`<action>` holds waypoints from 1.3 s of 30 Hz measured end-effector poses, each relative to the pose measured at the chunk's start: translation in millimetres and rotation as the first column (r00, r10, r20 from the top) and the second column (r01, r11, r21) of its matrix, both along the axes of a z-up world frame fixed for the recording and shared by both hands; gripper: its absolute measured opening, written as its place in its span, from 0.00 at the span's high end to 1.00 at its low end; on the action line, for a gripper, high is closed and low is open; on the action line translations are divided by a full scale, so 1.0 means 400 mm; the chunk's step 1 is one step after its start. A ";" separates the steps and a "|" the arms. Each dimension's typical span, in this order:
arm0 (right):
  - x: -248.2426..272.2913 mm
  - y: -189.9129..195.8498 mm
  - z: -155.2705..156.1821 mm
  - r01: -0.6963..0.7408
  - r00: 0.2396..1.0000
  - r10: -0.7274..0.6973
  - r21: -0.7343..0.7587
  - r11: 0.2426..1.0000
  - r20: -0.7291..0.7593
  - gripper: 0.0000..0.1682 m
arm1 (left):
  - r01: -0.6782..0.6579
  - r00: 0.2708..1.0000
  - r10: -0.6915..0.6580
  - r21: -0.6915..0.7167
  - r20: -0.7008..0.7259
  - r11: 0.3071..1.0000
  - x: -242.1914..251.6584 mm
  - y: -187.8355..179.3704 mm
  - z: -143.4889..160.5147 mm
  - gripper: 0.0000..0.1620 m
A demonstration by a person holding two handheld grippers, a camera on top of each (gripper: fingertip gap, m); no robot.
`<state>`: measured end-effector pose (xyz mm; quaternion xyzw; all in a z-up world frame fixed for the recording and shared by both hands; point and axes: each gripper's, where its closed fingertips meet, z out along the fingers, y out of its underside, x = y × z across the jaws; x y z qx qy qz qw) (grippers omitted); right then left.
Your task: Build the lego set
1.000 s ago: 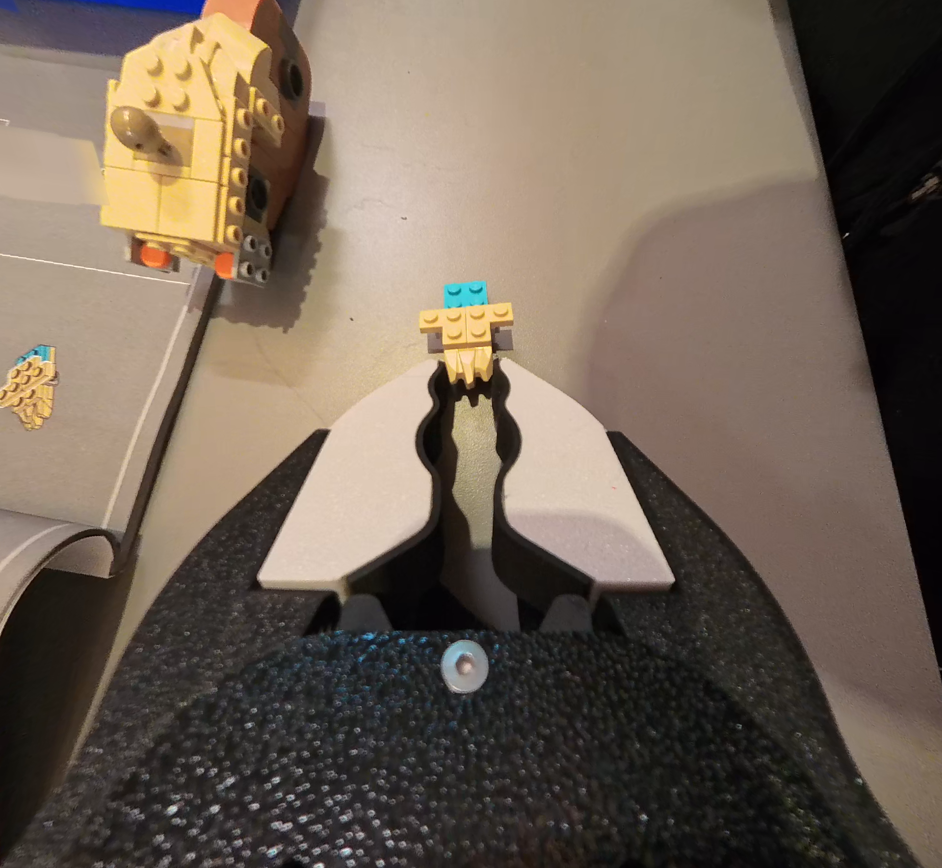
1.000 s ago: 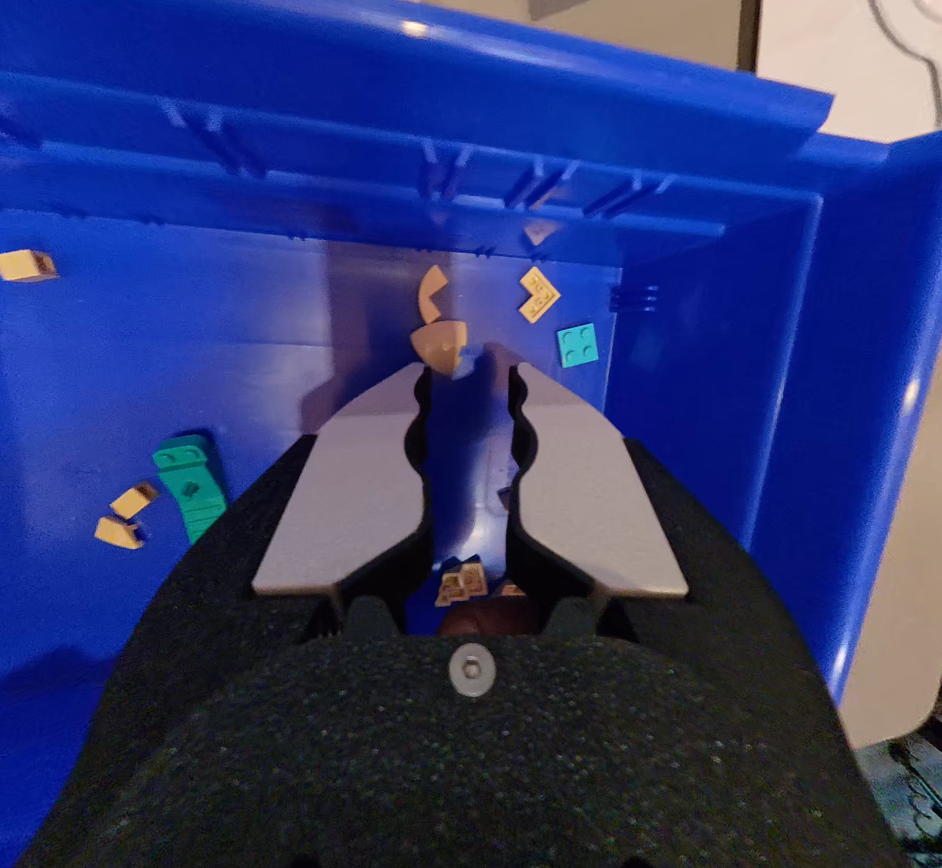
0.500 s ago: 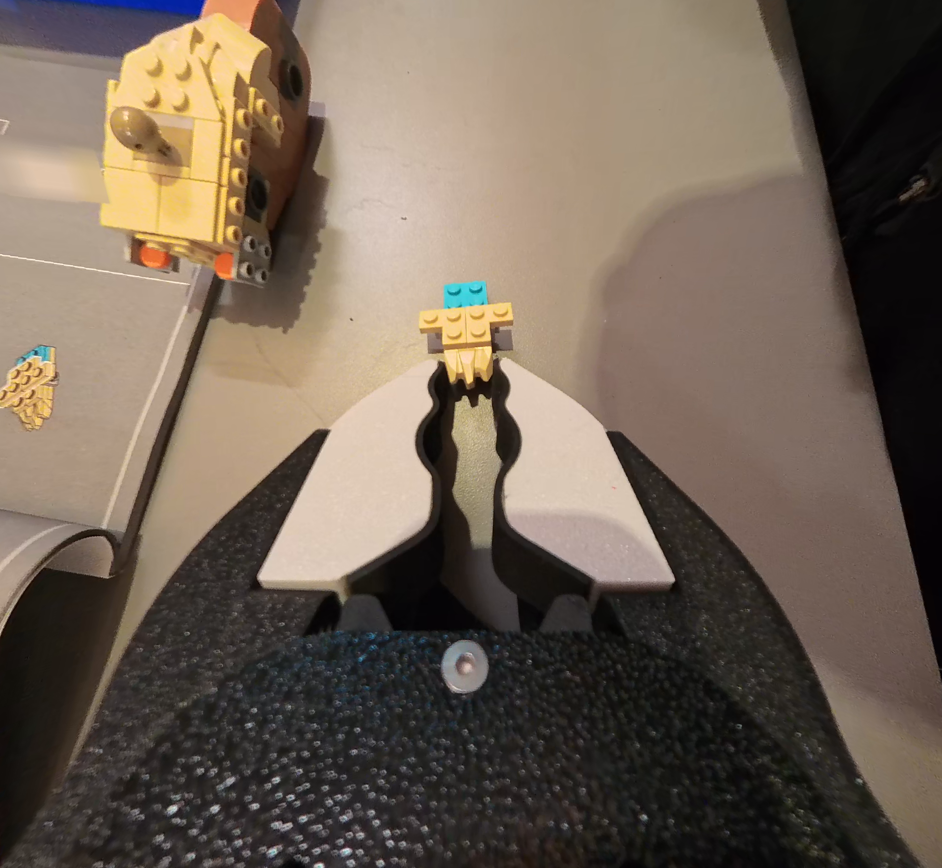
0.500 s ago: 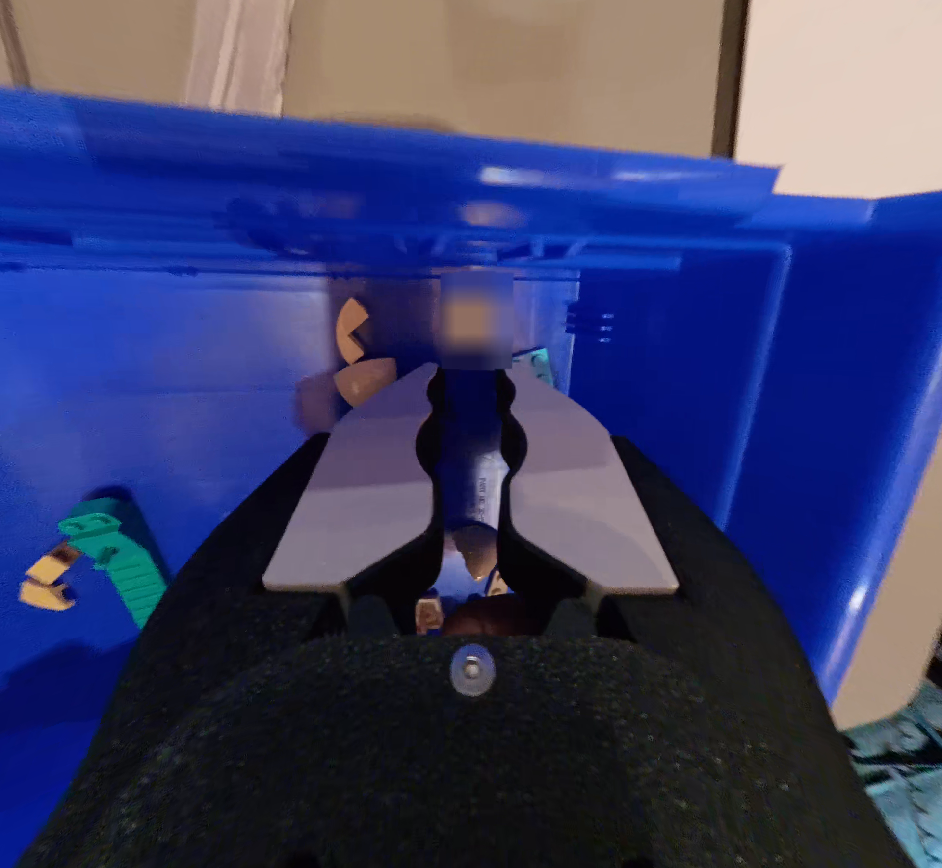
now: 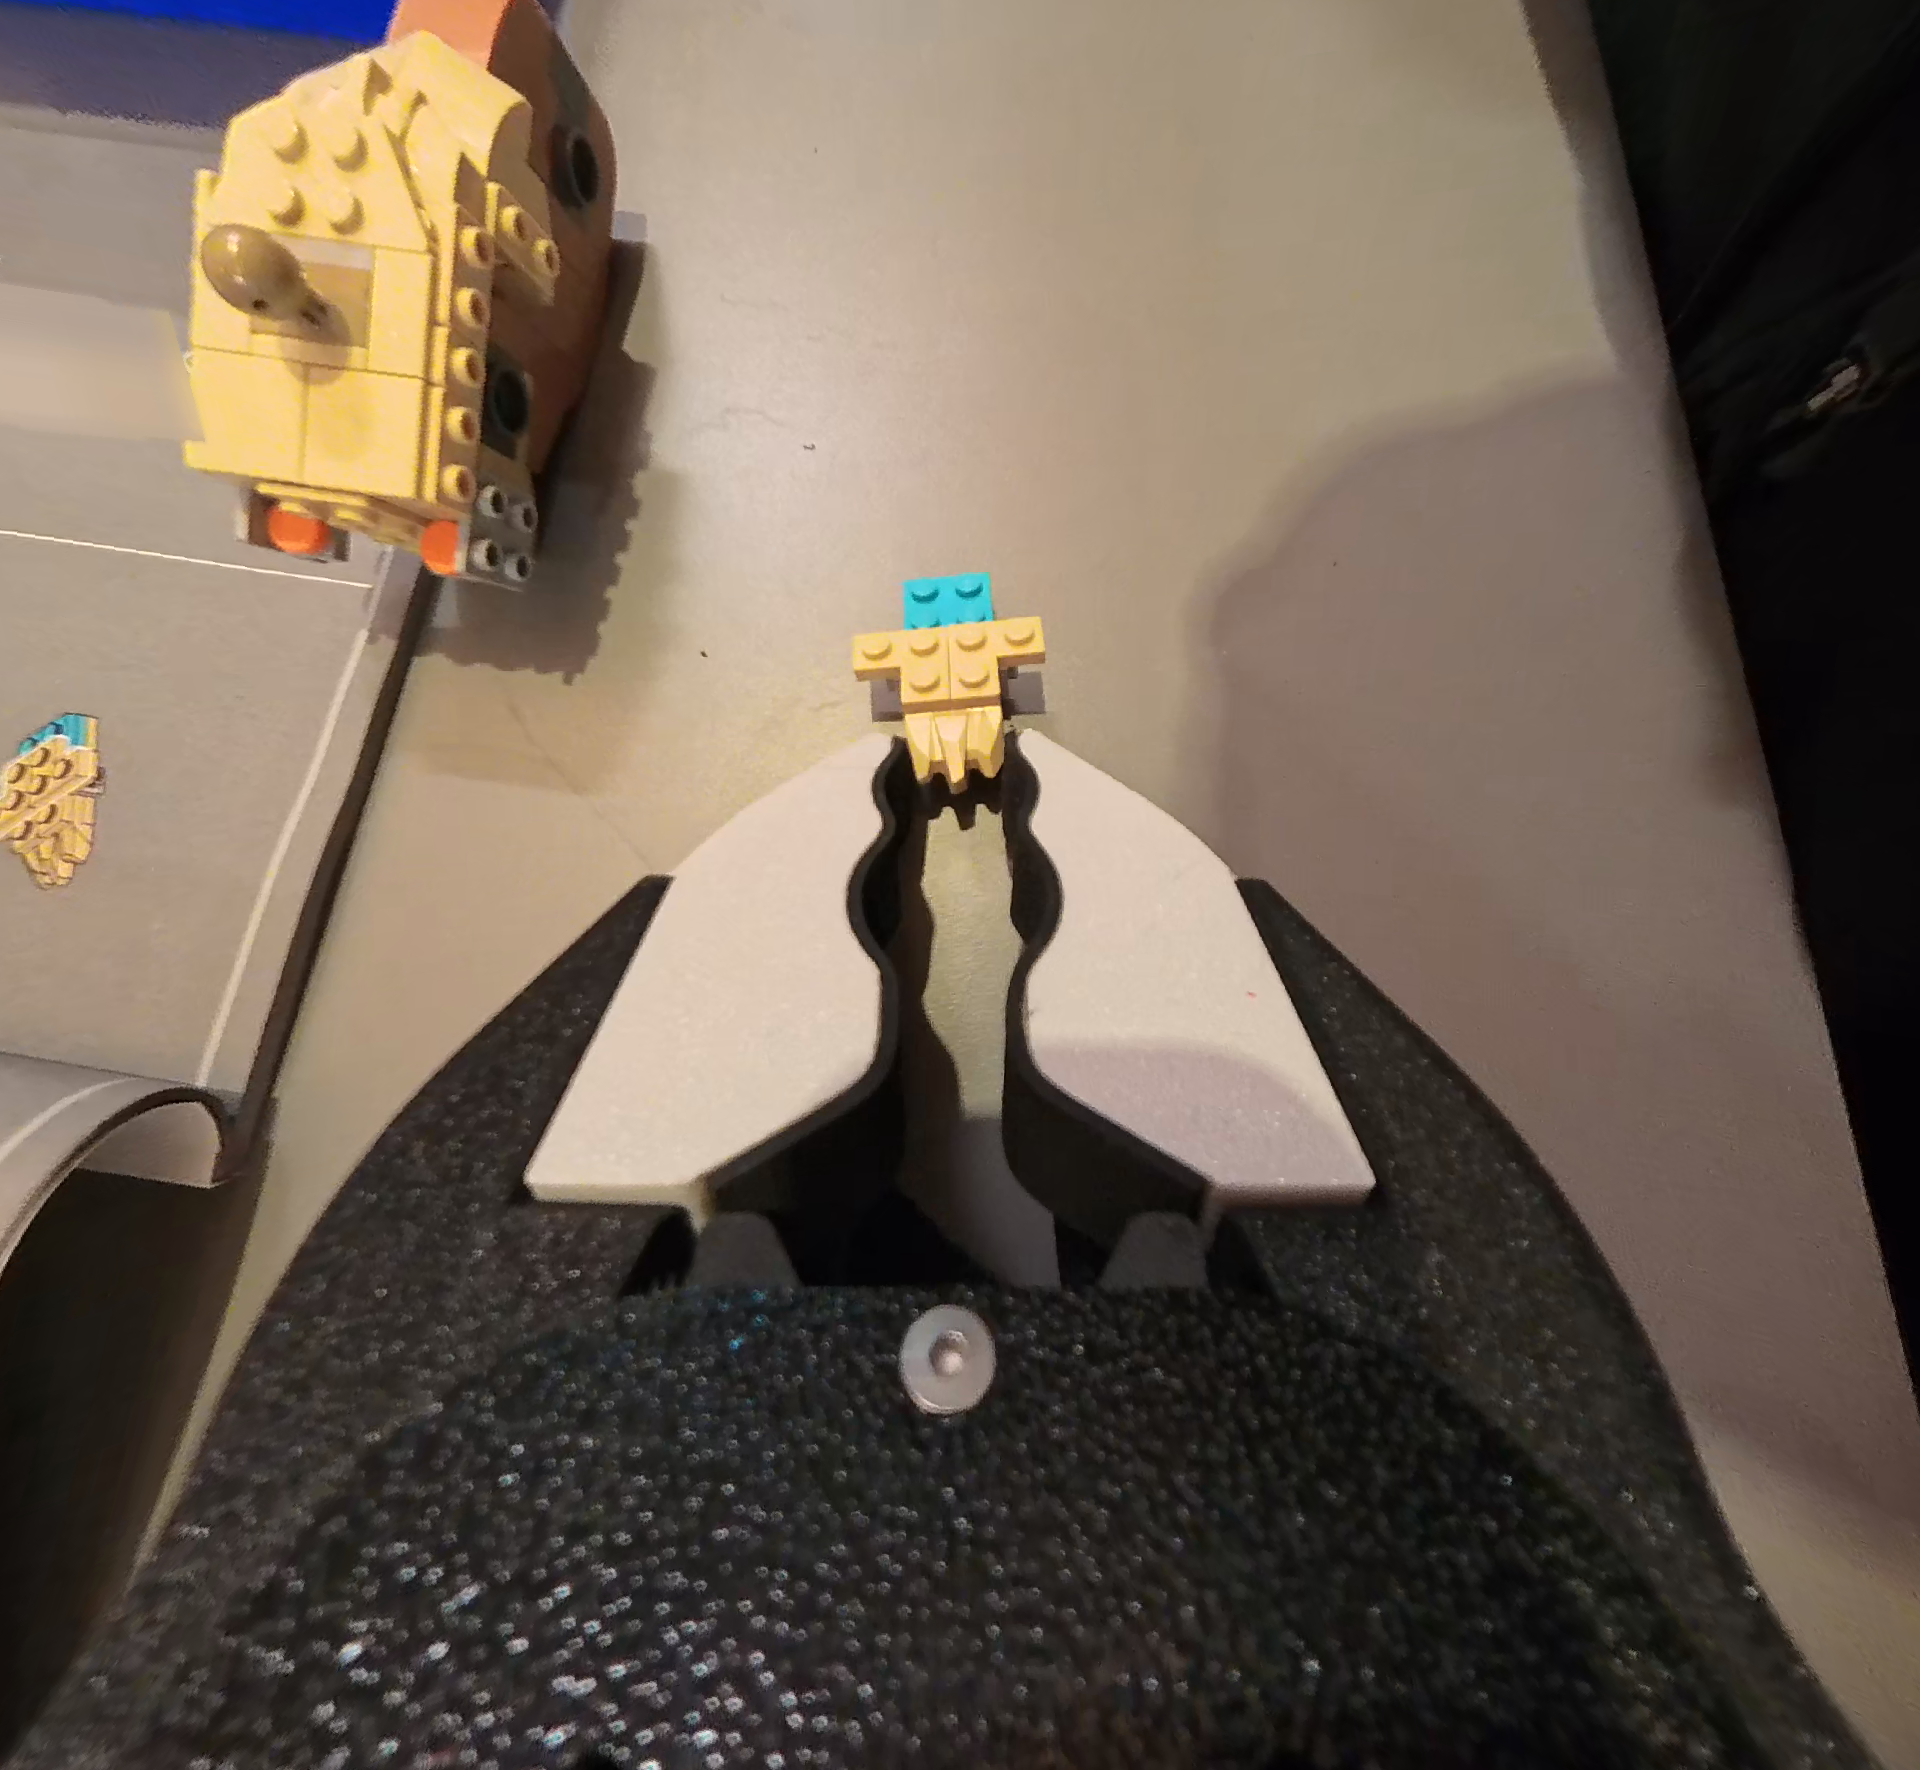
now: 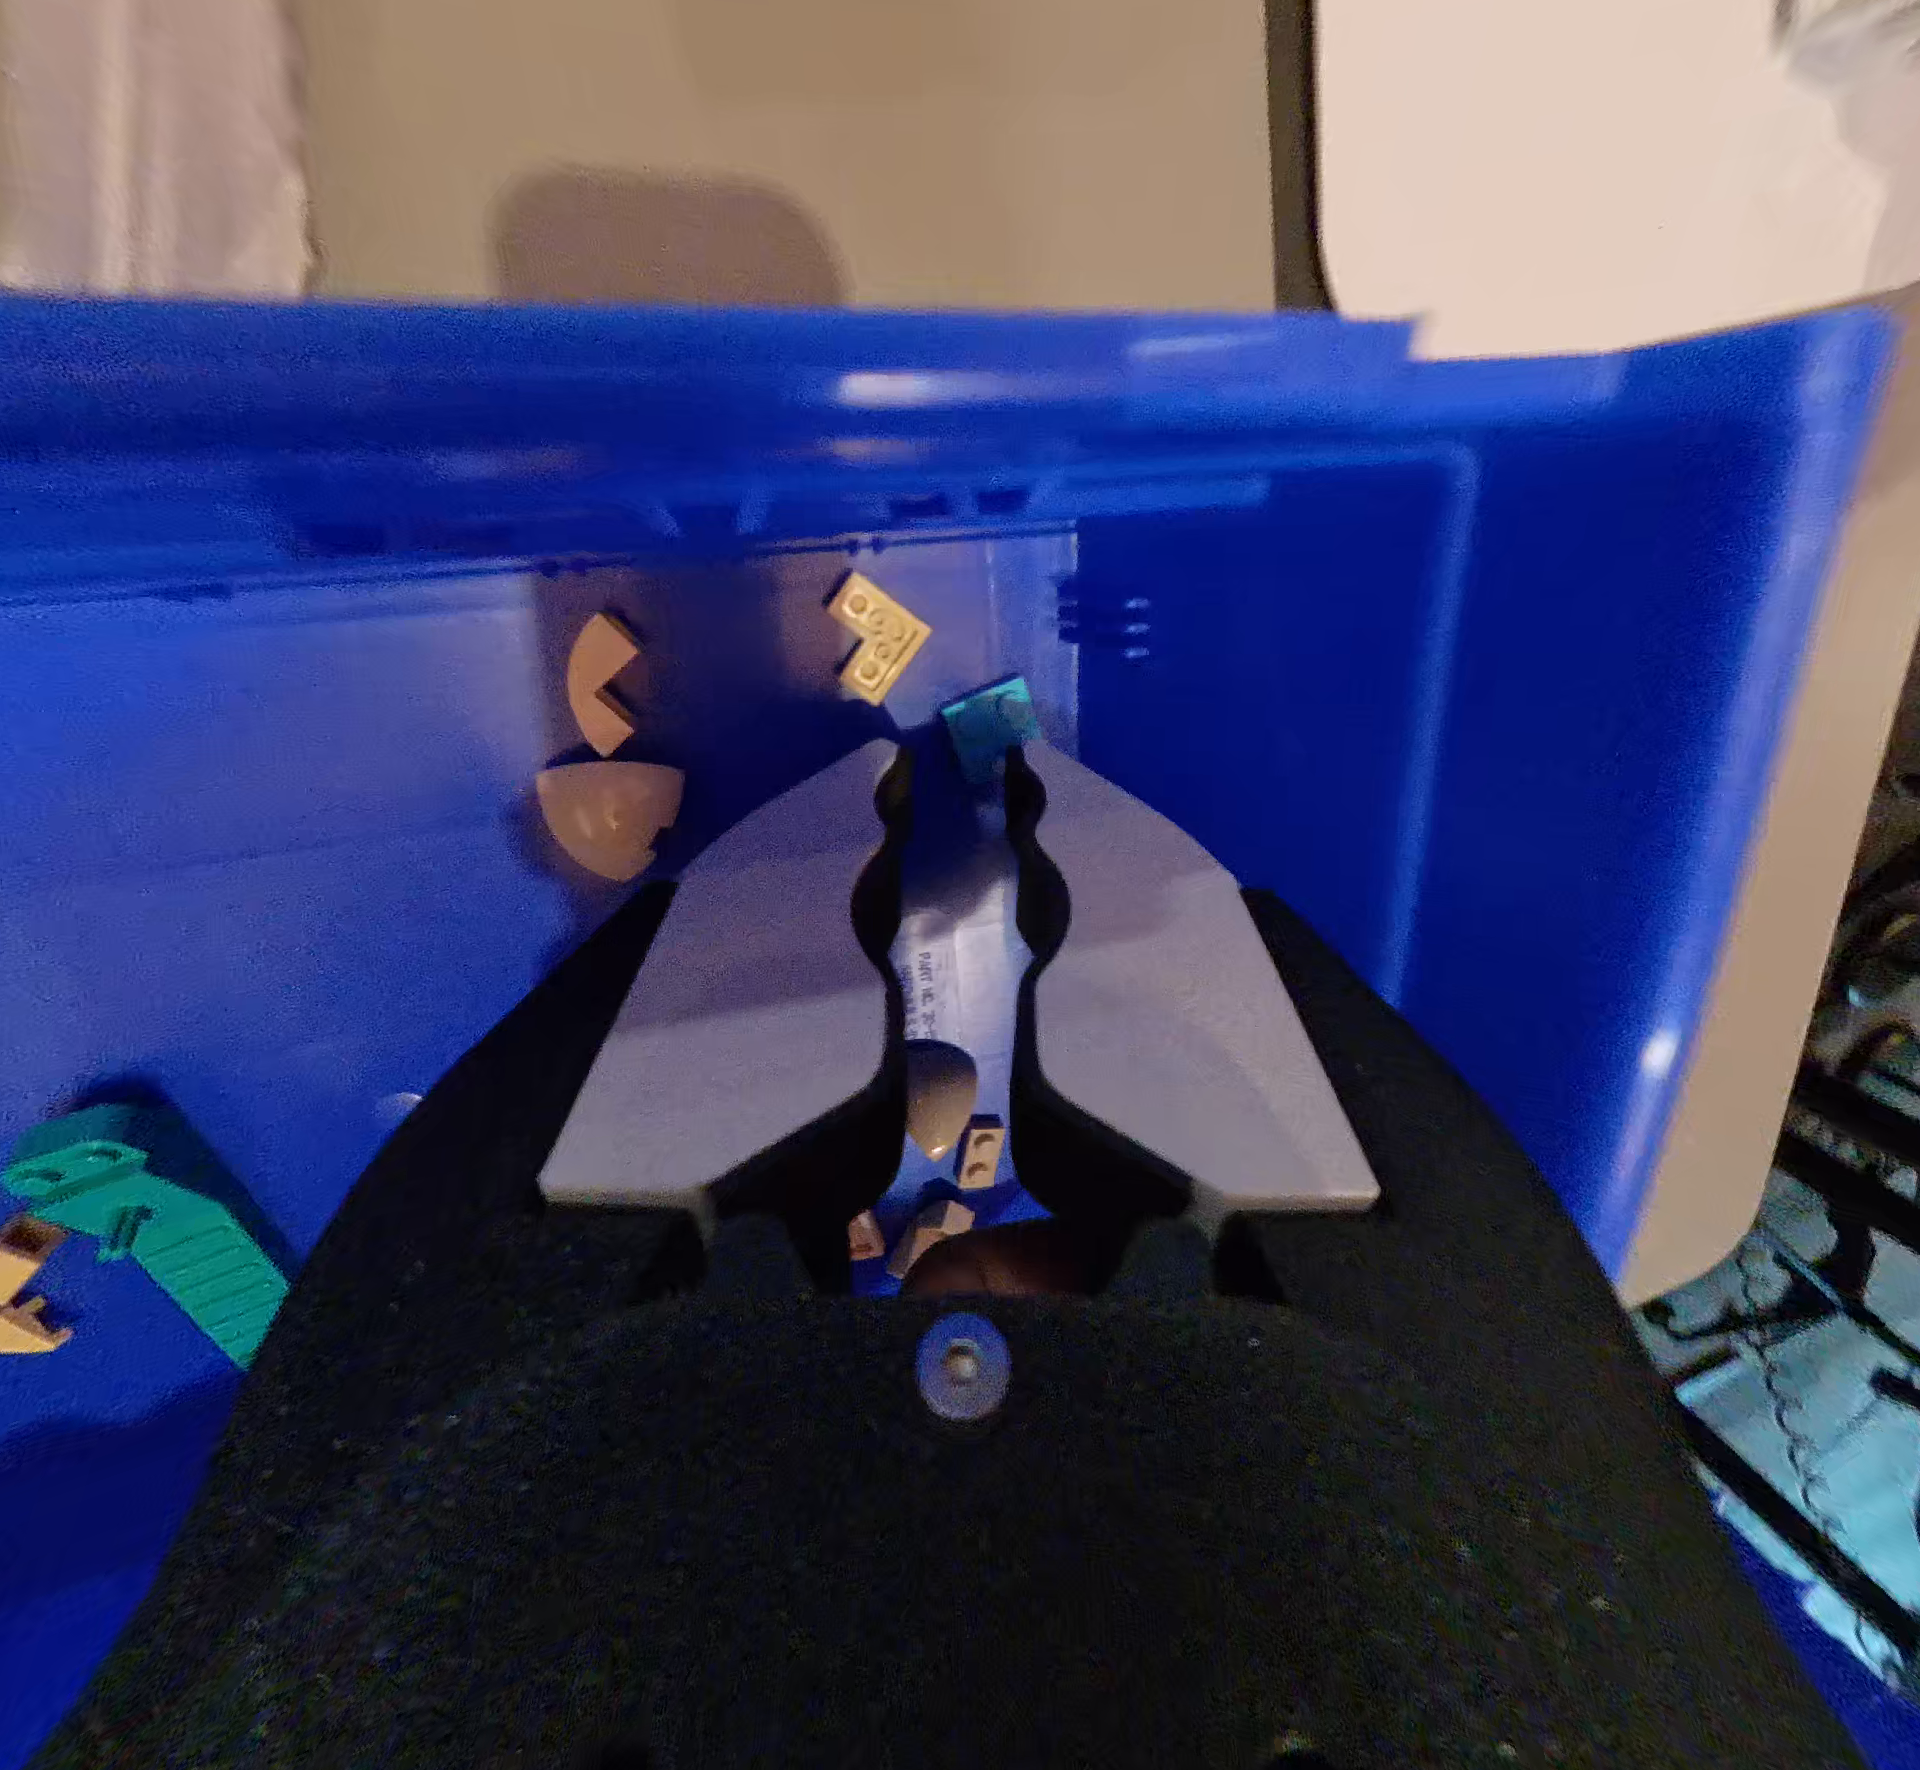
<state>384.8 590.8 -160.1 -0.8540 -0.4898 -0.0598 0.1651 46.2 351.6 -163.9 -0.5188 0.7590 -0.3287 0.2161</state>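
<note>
Bricks look light, stiff, slippery: my left gripper pinches the small tan assembly by its claws; my right gripper, narrowly parted, nips the teal plate near the bin corner.

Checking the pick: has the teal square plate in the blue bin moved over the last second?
Yes. The teal square plate has left the bin floor; tilted at the right gripper's fingertips, it now sits below the tan corner plate.

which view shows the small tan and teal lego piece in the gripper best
The left wrist view: the small tan and teal assembly sits sharp and unobstructed at the left gripper tips, over the table. The right wrist view shows none of it, only loose pieces in the blue bin.
</note>
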 end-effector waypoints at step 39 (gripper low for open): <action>0.013 -0.106 -0.005 -0.036 0.999 0.036 -0.128 0.991 -0.005 0.80 | 0.006 1.000 -0.006 0.001 0.001 1.000 -0.001 -0.003 0.001 0.90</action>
